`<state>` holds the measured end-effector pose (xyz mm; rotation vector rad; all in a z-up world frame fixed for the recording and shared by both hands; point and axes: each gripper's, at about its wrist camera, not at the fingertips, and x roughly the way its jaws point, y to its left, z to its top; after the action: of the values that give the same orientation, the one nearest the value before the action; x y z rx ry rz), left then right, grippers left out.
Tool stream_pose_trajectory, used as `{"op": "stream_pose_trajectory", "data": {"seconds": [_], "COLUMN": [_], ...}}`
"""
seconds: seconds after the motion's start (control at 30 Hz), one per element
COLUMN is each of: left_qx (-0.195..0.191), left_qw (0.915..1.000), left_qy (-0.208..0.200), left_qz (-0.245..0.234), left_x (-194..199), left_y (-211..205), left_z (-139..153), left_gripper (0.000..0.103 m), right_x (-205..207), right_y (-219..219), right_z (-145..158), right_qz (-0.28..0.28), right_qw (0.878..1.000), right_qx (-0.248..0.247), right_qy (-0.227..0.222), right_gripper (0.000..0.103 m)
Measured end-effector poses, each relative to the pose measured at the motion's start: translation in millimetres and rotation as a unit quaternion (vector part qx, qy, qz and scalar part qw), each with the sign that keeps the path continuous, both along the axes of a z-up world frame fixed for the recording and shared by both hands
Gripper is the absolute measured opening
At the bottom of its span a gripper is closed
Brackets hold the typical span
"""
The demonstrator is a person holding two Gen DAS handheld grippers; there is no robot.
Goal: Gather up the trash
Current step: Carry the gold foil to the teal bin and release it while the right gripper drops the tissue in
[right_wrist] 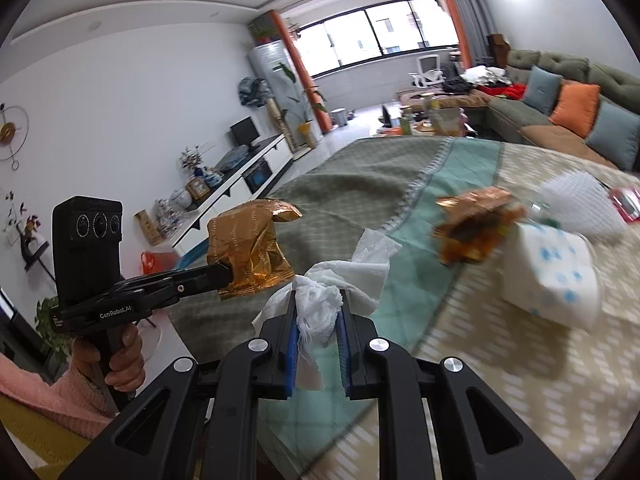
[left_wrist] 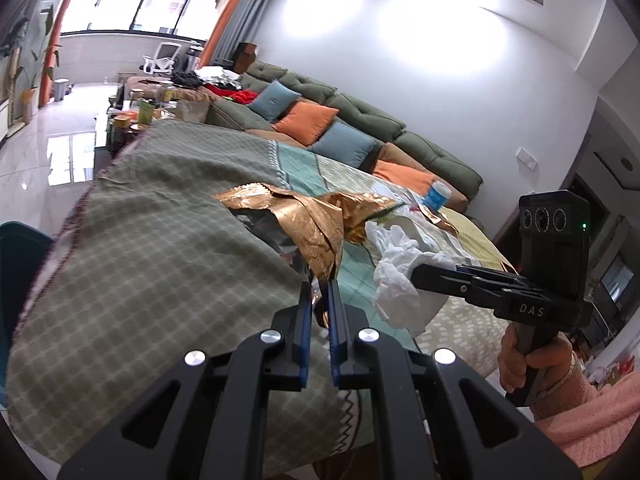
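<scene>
The left gripper (left_wrist: 320, 280) pinches a gold foil wrapper (left_wrist: 316, 236); the right gripper (right_wrist: 318, 300) is clamped on a crumpled white tissue (right_wrist: 320, 304) — both held above the patterned tablecloth (right_wrist: 360, 184). Only the right wrist view shows a second gold wrapper (right_wrist: 476, 228) lying beside a tissue pack (right_wrist: 560, 276).

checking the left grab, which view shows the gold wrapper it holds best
The right wrist view: the gold wrapper shows side-on and whole, clamped at its edge by the left hand-held gripper. The left wrist view shows it end-on, blending with other gold trash behind.
</scene>
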<state>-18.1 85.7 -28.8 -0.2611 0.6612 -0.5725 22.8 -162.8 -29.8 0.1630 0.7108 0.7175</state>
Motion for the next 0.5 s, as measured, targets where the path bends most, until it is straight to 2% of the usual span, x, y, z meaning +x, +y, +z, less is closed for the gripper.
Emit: {"op": "stream_pose_trajectory", "data": {"seconds": [0.23,0.5], "left_qx": [0.0,-0.002], "left_qw": [0.9987,0.9933], "left_qy": [-0.01,-0.018], "left_qz": [0.05,0.114], "left_x": [-9,-16], "left_y": [36,81], "left_z": [7,17], "left_gripper": [0.009,0.009], "right_x": [11,27], "right_y": [42,96], "right_z": [8,14], "right_qz": [0.047,0.102], "right_qw": [0.999,0.995], "right_qx": [0.0,0.0], "right_qy": [-0.01,-0.02], "right_gripper": [0.017,0.017]}}
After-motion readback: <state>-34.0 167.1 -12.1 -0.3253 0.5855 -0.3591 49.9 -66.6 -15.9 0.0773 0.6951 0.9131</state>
